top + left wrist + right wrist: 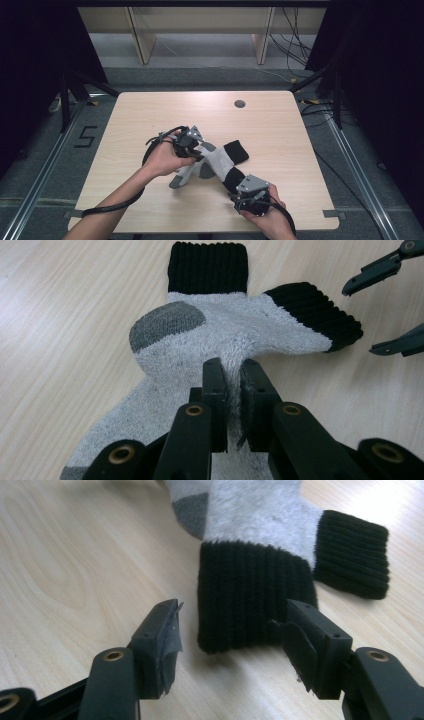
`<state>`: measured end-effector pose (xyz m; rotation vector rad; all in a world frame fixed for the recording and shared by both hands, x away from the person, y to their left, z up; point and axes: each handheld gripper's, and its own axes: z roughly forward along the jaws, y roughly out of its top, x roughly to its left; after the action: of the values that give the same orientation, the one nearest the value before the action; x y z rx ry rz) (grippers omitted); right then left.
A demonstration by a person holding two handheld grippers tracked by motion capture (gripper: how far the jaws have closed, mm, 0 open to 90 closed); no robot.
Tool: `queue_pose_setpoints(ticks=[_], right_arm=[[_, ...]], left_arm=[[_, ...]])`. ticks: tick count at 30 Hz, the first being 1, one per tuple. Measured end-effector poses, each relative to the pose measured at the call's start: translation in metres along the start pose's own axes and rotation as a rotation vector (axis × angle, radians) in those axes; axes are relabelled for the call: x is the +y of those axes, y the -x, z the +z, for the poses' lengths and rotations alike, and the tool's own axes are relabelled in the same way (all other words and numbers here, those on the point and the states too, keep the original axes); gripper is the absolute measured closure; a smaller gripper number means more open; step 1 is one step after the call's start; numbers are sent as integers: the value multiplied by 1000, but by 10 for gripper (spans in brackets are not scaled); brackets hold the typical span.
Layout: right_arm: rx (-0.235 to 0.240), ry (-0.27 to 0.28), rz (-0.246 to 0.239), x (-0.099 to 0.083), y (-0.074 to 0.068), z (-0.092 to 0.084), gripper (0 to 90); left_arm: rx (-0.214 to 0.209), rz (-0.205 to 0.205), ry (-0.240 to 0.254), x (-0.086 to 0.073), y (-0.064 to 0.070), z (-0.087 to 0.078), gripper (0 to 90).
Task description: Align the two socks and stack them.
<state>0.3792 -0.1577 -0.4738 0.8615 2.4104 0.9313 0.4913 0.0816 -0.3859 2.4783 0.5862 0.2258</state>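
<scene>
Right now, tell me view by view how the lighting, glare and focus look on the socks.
High view: even light, the socks small and slightly soft, dark surroundings beyond the table. Left gripper view: sharp grey terry where the left gripper pinches it, with faint shadow beneath the socks. Right gripper view: bright glare on the tabletop at upper right, black cuff crisp, the open right gripper slightly blurred close up.

Even, soft light overhead; glare whitens the surface (380, 505) beyond the right hand-held gripper (227, 645), whose near jaws blur slightly.
</scene>
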Motion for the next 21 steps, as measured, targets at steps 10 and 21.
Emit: queue_pose_setpoints(ticks=[10, 21], right_arm=[[-54, -34, -77, -6, -7, 11, 605], [-61, -17, -125, -7, -10, 13, 510]], left_arm=[[-1, 5, 5, -1, 0, 1, 825], [-4, 1, 5, -2, 0, 3, 825]])
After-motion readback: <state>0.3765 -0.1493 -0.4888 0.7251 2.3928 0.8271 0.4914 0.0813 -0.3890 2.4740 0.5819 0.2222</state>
